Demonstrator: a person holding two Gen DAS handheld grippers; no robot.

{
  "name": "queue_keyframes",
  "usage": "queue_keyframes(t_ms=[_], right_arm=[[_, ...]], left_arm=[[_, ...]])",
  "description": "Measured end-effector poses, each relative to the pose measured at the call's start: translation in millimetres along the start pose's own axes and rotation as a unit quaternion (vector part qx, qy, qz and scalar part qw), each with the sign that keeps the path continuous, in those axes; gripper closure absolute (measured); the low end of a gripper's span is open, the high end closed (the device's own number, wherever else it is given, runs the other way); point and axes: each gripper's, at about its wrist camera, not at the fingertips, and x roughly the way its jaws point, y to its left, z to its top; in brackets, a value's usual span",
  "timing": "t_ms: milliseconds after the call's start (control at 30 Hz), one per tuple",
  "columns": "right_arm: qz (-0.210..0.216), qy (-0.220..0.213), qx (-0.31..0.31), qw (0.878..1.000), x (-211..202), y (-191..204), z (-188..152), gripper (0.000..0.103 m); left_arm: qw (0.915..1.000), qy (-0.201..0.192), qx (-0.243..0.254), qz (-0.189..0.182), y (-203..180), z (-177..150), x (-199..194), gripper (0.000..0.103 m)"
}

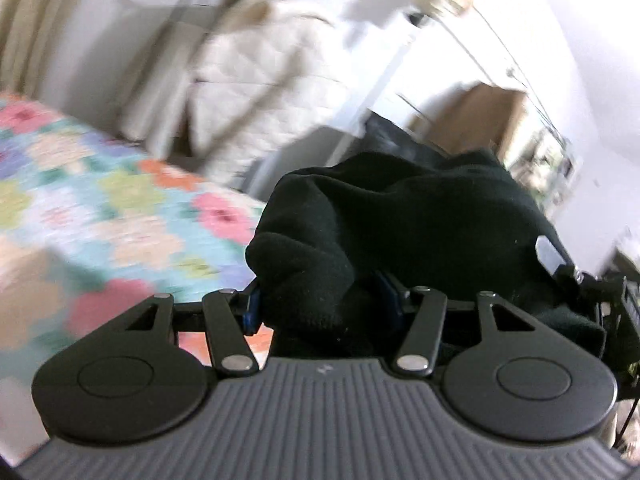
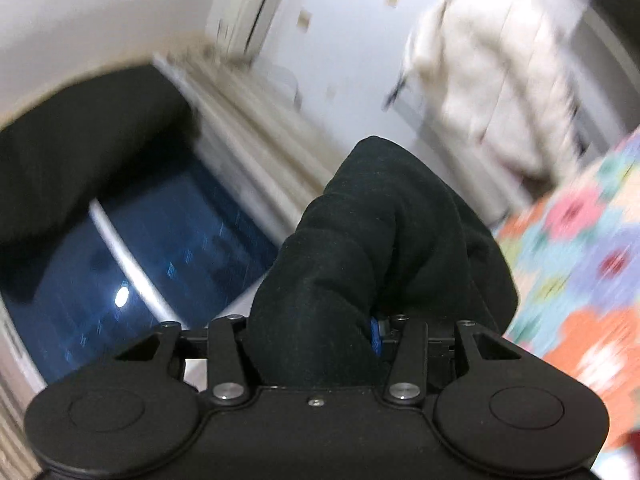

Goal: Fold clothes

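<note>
Left gripper: jaws were clamped on a thick bunch of the black garment, roughly half-closed.
Right gripper: jaws likewise pinched a rolled fold of the black garment.
Garment: it hung between both grippers, lifted clear of the floral bedspread.
Background: a white quilted jacket hung by the wall, blurred.

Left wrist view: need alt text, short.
The left hand-held gripper is clamped on a bunched black knit garment that fills the centre of the blurred frame. A floral bedspread lies to the left, with a white quilted coat hanging by the wall behind.
</note>
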Motion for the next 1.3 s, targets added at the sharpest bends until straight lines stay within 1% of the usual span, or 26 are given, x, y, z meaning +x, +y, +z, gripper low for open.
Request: queue_keyframes(t_ms=[33,100,133,200,267,333,367,433,467,533,567,633,667,767,833,900,933,967,1000,1067,1100,1133,1167,1200,1233,1300], right_arm=[[0.006,-0.014,0.002,1.000,-15.3,-7.1,13.6,0.054],[0.000,-0.033,0.012,0.999,-39.7,-22.2,39.1,0.053],[-0.009,-0.044,0.017,0.999,-53.5,-32.0,52.1,0.053],[-0.023,-0.071,0.040,0.996,-79.9,-55.6,68.7,0.053],[-0.038,-0.108,0.055,0.992,-112.0,-79.9,75.3,0.053],[-0.053,-0.148,0.070,0.985,-145.2,-106.3,73.5,0.053],[-0.061,-0.168,0.077,0.981,-161.8,-119.5,72.6,0.053],[-0.103,-0.192,0.105,0.970,-184.8,-142.9,66.8,0.053],[-0.132,-0.203,0.121,0.963,-195.7,-155.1,63.4,0.053],[-0.190,-0.213,0.145,0.947,-213.1,-170.9,58.5,0.053],[-0.219,-0.217,0.156,0.938,-221.6,-178.4,56.1,0.053],[-0.281,-0.211,0.155,0.923,-233.0,-183.9,54.7,0.053],[-0.308,-0.205,0.154,0.916,-237.7,-184.3,56.1,0.052],[-0.378,-0.181,0.145,0.896,-242.3,-179.1,60.0,0.049],[-0.434,-0.153,0.119,0.880,-231.7,-163.0,63.8,0.039],[-0.491,-0.128,0.080,0.858,-227.4,-140.8,67.0,0.036],[-0.520,-0.123,0.058,0.843,-228.7,-129.4,67.2,0.036],[-0.552,-0.119,0.024,0.825,-223.2,-111.6,68.4,0.036],[-0.567,-0.118,-0.010,0.815,-217.3,-95.1,70.6,0.036],[-0.552,-0.123,-0.054,0.823,-217.3,-77.7,71.0,0.036],[-0.531,-0.120,-0.071,0.836,-214.6,-74.0,71.8,0.036],[-0.507,-0.116,-0.087,0.850,-211.1,-71.2,72.6,0.042],[-0.491,-0.105,-0.101,0.859,-204.5,-72.8,72.7,0.051],[-0.495,-0.084,-0.104,0.858,-196.2,-78.0,71.4,0.068],[-0.503,-0.060,-0.105,0.856,-187.6,-83.7,69.9,0.071],[-0.535,-0.001,-0.113,0.837,-170.0,-99.4,61.7,0.073]], left_arm=[[1.0000,0.004,0.005,-0.007,-12.0,-0.1,13.9,0.049],[0.9995,0.017,0.005,-0.026,-31.7,-3.5,42.5,0.049],[0.9988,0.030,0.000,-0.039,-41.2,-8.3,59.7,0.049],[0.9963,0.063,0.007,-0.057,-60.7,-20.7,89.5,0.049],[0.9914,0.110,0.034,-0.064,-82.8,-39.5,117.8,0.049],[0.9858,0.142,0.069,-0.057,-101.9,-62.6,146.0,0.049],[0.9838,0.152,0.079,-0.052,-106.5,-71.7,157.9,0.049],[0.9798,0.174,0.090,-0.041,-113.5,-89.8,183.5,0.049],[0.9776,0.184,0.095,-0.039,-117.9,-99.5,192.3,0.048],[0.9744,0.191,0.114,-0.035,-127.4,-117.8,203.1,0.046],[0.9734,0.188,0.126,-0.035,-132.0,-123.9,204.6,0.045],[0.9718,0.182,0.146,-0.032,-141.2,-130.6,203.4,0.041],[0.9708,0.180,0.156,-0.030,-145.8,-133.6,202.7,0.041],[0.9685,0.184,0.168,-0.015,-153.3,-126.2,192.2,0.042],[0.9686,0.163,0.187,-0.010,-163.2,-115.8,173.7,0.044],[0.9680,0.129,0.215,-0.008,-173.0,-102.3,160.6,0.043],[0.9677,0.116,0.224,-0.010,-177.9,-97.3,156.0,0.043],[0.9672,0.104,0.232,-0.012,-182.9,-92.9,151.9,0.042],[0.9668,0.097,0.236,-0.017,-186.2,-89.9,151.6,0.042],[0.9656,0.104,0.238,-0.019,-190.5,-88.9,161.6,0.041],[0.9639,0.119,0.238,-0.010,-191.3,-91.8,170.5,0.040],[0.9596,0.146,0.241,0.006,-190.7,-97.1,182.1,0.037],[0.9565,0.165,0.240,0.021,-188.1,-104.8,190.1,0.036],[0.9536,0.181,0.238,0.034,-185.0,-113.0,197.0,0.036],[0.9503,0.197,0.236,0.048,-181.8,-121.2,203.8,0.036],[0.9548,0.206,0.209,0.048,-171.6,-132.3,203.3,0.034]])
